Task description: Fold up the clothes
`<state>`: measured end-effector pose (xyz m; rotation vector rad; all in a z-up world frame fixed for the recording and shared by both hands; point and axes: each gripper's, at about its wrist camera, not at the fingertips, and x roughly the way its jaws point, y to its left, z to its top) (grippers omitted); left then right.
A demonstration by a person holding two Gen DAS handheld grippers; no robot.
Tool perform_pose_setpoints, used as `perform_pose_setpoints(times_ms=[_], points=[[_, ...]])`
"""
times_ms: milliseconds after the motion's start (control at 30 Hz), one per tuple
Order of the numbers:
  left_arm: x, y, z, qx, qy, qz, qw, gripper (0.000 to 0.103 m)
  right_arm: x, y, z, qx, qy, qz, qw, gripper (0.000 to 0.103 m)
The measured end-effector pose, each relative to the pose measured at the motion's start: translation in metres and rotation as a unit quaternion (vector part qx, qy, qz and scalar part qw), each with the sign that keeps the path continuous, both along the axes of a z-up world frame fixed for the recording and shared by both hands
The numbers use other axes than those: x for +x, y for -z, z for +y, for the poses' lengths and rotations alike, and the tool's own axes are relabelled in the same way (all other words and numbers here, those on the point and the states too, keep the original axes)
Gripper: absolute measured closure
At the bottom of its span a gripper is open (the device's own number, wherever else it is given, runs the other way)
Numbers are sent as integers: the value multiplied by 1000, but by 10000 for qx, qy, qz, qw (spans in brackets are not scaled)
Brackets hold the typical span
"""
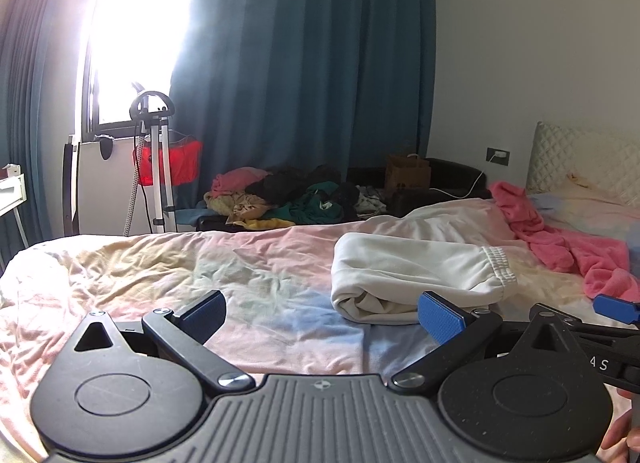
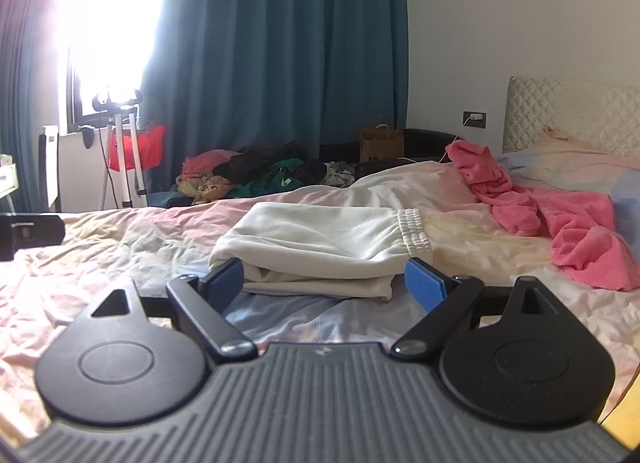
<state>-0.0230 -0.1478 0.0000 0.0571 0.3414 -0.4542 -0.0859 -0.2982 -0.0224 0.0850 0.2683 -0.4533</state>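
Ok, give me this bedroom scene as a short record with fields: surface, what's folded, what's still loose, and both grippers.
surface: bed with pastel sheet
folded: white garment, elastic band at its right end
loose: pink garment near the headboard
left gripper: open, empty, beside the white garment
right gripper: open, empty, facing the white garment's near edge

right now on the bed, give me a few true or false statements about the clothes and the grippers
1. The white folded garment lies on the bed sheet. True.
2. The right gripper is clamped on the white garment. False: its jaws stand wide open just in front of it.
3. A pink garment lies unfolded near the headboard. True.
4. The left gripper holds the pink garment. False: it is open and empty.
5. The curtain is red. False: it is dark teal.
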Motion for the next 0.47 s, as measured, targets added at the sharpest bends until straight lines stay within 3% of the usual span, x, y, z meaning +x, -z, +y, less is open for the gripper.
perform_pose_setpoints(times_ms=[467], points=[[-6, 3, -6, 119, 69, -9, 9999, 0, 1, 1, 1, 125, 1, 44, 9999, 14]])
